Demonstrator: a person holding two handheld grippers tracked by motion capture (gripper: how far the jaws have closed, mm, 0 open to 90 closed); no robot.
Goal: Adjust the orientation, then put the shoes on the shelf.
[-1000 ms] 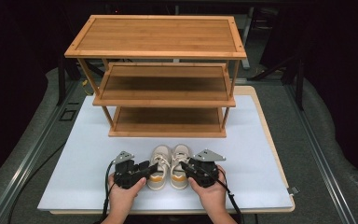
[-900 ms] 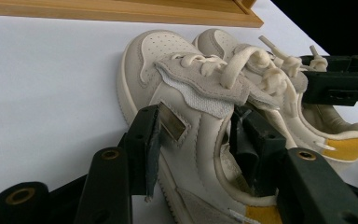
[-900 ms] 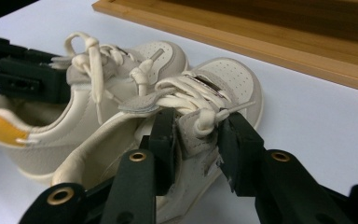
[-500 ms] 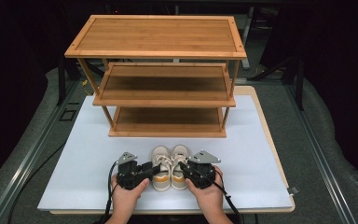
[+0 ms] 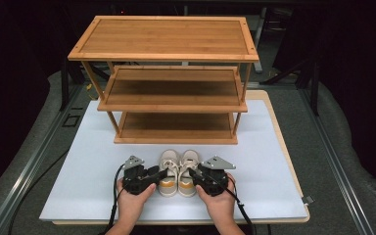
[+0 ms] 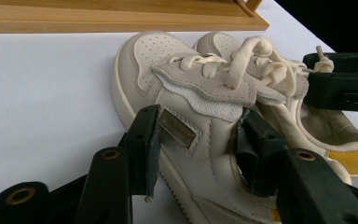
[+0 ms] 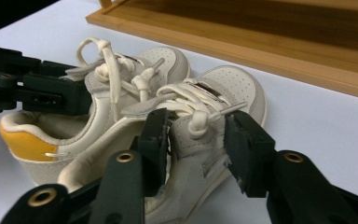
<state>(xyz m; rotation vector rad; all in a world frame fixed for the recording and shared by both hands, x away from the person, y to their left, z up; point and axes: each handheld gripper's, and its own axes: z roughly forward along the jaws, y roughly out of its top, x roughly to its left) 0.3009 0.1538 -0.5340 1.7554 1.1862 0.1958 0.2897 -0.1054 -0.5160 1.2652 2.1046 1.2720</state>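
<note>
Low in the centre of the high view, two hands come in from the bottom edge, each levelling a black tool inward at a pair of small cream leather lace-up shoes (image 5: 178, 172) on the white surface (image 5: 78, 181). Left tool (image 6: 196, 140) straddles the left shoe (image 6: 186, 130) — jaws fairly wide, one pad on its side. Right tool (image 7: 196, 140) brackets the right shoe's (image 7: 205, 140) laced part, jaws just opening, not pressing. Toes lie near the three-tier bamboo rack's (image 5: 169, 78) bottom edge — open surface lies either side.
</note>
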